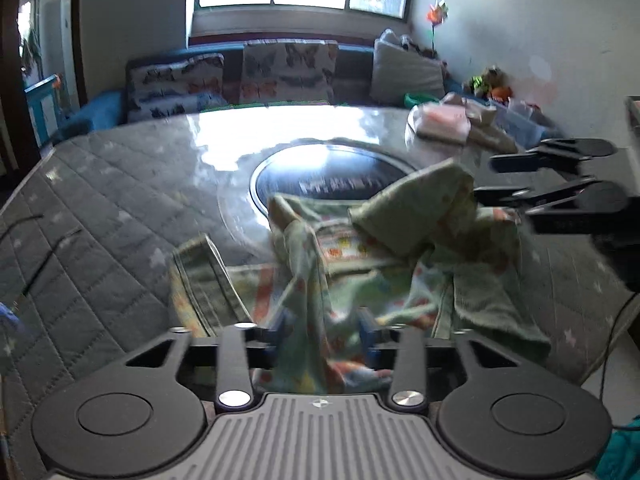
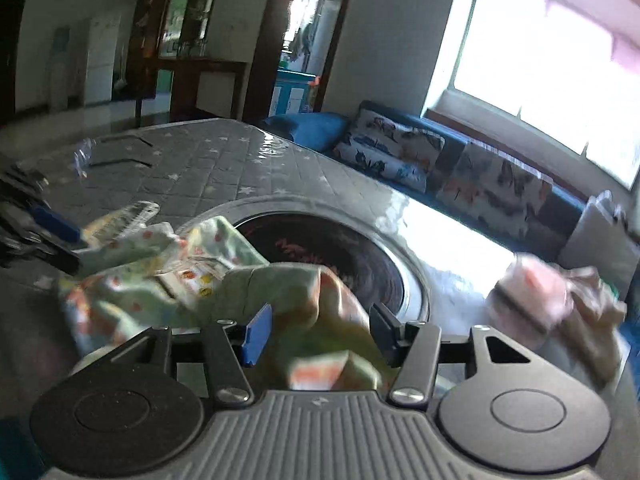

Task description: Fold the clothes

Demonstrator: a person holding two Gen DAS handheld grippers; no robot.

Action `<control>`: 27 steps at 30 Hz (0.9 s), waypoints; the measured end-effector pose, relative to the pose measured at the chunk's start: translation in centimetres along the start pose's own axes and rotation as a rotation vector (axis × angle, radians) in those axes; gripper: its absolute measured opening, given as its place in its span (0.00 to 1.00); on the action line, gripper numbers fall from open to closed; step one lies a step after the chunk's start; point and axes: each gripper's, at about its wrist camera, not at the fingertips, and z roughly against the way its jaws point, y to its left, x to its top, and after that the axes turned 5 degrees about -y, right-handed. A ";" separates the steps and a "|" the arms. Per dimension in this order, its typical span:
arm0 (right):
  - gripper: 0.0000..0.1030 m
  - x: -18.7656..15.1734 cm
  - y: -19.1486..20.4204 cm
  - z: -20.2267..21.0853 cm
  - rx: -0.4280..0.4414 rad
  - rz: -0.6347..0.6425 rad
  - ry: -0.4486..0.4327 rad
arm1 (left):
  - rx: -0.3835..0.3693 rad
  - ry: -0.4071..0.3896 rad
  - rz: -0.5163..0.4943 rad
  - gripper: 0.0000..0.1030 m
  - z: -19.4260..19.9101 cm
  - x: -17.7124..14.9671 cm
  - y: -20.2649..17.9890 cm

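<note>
A pale green child's garment (image 1: 400, 220) with a colourful print lies crumpled on the grey quilted table cover (image 1: 100, 200). One fold of it runs up between the blue pads of my left gripper (image 1: 324, 334), whose jaws stand apart and do not pinch it. My right gripper (image 2: 320, 332) is also open, with another bunched part of the garment (image 2: 160, 272) lying loosely between its pads. In the left wrist view the right gripper (image 1: 486, 179) reaches in from the right at the garment's raised fold. The left gripper (image 2: 68, 236) shows at the left edge of the right wrist view.
A round black inset (image 1: 332, 176) sits in the shiny table middle behind the garment. A pile of pink and beige folded clothes (image 1: 444, 120) rests at the far right. A blue sofa with butterfly cushions (image 1: 288, 68) stands beyond the table. Dark cables (image 1: 40, 248) lie at the left.
</note>
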 end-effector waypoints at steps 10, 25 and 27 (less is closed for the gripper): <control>0.08 -0.4 -0.5 -3.9 0.014 -0.047 0.024 | -0.066 -0.031 -0.011 0.55 -4.3 1.6 -2.3; 0.07 -6.4 -7.9 11.8 -0.337 -0.374 -0.074 | -0.053 0.055 -0.022 0.59 -8.6 0.5 -2.4; 0.08 -8.4 -8.3 12.9 -0.371 -0.434 -0.038 | -0.055 0.060 -0.024 0.61 -8.6 0.4 -2.5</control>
